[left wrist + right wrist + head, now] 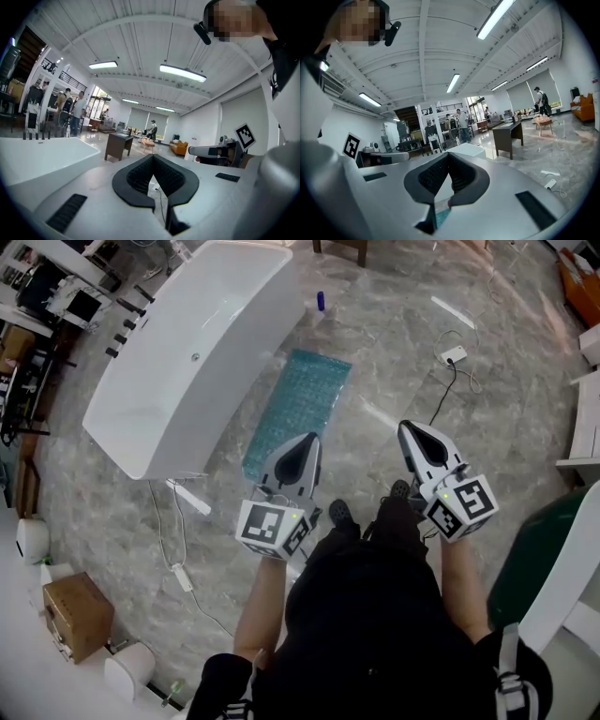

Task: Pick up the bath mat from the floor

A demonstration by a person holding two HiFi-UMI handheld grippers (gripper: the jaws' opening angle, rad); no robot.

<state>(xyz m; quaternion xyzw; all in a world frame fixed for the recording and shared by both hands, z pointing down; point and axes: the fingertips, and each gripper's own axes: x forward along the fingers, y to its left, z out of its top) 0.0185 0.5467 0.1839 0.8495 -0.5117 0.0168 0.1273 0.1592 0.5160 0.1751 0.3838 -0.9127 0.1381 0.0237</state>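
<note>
Bath mat (298, 409): teal, rectangular, nubbed texture, flat on grey veined floor (394, 362), just beside glossy white tub (187, 352). Left gripper (308, 440), right gripper (407, 427): fingers pressed together, empty, held clear of mat.

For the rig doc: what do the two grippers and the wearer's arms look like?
Left gripper and right gripper match: pale grey tapered shells, black ribbed pads around a teardrop opening, a rear cube with black-and-white square markers and a green light. Wearer: black top, forearms uncovered.
</note>
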